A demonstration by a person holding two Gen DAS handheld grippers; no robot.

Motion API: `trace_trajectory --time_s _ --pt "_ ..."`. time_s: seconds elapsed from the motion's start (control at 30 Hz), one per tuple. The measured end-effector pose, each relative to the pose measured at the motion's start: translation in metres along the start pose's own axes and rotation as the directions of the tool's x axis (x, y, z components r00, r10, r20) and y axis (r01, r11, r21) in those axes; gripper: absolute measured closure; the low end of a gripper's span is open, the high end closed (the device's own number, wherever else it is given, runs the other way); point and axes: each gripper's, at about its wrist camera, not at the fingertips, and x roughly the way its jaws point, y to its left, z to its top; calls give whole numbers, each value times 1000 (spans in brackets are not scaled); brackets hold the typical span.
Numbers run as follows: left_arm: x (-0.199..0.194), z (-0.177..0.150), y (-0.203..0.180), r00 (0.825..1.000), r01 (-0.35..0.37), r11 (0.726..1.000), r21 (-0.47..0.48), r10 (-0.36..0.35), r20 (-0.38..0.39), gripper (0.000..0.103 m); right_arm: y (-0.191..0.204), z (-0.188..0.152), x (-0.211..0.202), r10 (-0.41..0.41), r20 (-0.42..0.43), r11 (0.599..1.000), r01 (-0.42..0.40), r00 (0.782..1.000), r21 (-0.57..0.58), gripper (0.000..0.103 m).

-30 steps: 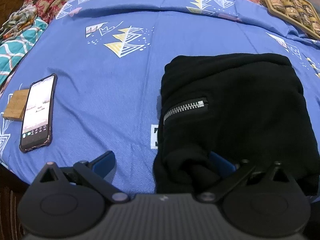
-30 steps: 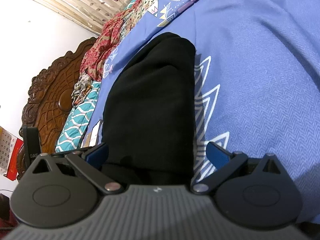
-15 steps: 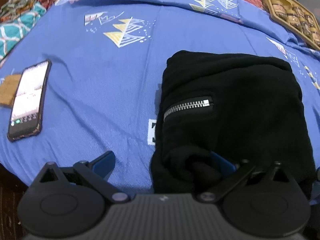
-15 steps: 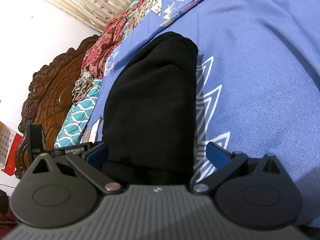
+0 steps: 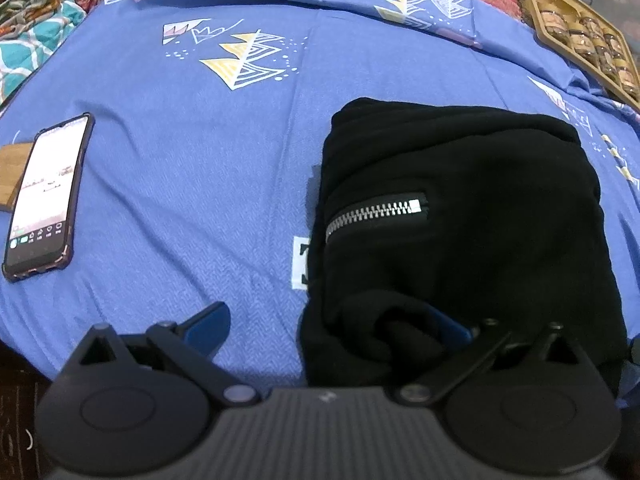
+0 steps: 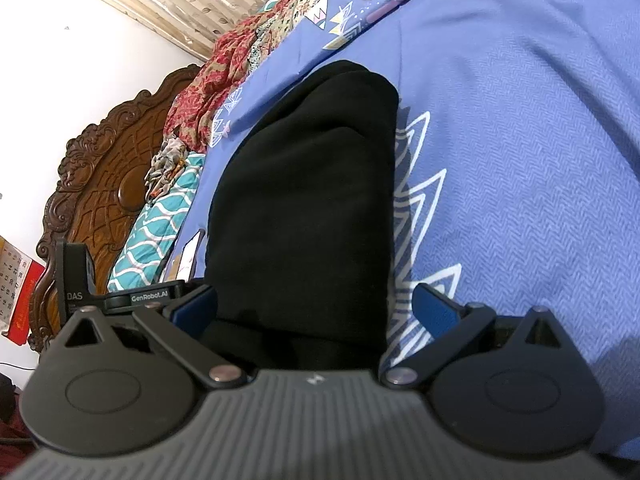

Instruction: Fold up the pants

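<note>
Black pants [image 5: 472,208] lie folded into a compact bundle on the blue bedsheet [image 5: 224,152], a silver zipper [image 5: 376,214] on top. My left gripper [image 5: 328,324] is open at the bundle's near left corner; its right finger is partly buried in the black cloth, its left finger rests over bare sheet. In the right wrist view the pants [image 6: 308,200] run away from me between the open fingers of my right gripper [image 6: 314,308], which straddles the near end. The other gripper's body [image 6: 120,296] shows at the left.
A phone [image 5: 44,196] with a lit screen lies at the left on a wooden block [image 5: 10,176]. A tray of jars [image 5: 580,36] sits at the far right. Patterned cloths [image 6: 168,208] and a carved wooden headboard [image 6: 96,184] lie beyond the pants.
The left wrist view has shifted slightly back and left, so the phone sits nearer the frame edge. Both grippers stay open at the pants' near edge; the bundle has not moved.
</note>
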Motion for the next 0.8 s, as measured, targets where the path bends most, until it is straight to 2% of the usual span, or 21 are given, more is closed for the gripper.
trace_trajectory --time_s 0.1,0.17,0.23,0.3,0.43,0.53,0.63,0.8 --pt "-6 5 5 999 36 999 11 -36 2 0 4 2 -4 -34 8 999 34 999 -11 6" --pt "-23 11 11 995 69 997 38 -72 64 0 10 6 -15 -42 60 998 44 997 -41 12" --pt "-39 18 18 986 103 993 50 -109 125 0 13 13 -26 -13 104 999 18 995 -46 12" --pt "-43 26 25 979 146 989 37 -150 141 0 11 21 -29 -15 119 999 19 993 -30 12" --pt "-19 42 40 969 245 967 -71 -242 54 0 2 35 -23 -66 127 998 65 990 16 12" --pt "2 40 44 959 282 951 -126 -284 1 0 0 38 -15 -70 106 997 66 992 41 12" --pt "13 33 39 943 328 934 -140 -332 -8 0 -1 36 -9 -85 67 996 83 994 30 12" --pt "18 37 39 934 354 924 -146 -358 -1 0 2 40 0 -97 35 995 97 995 11 12"
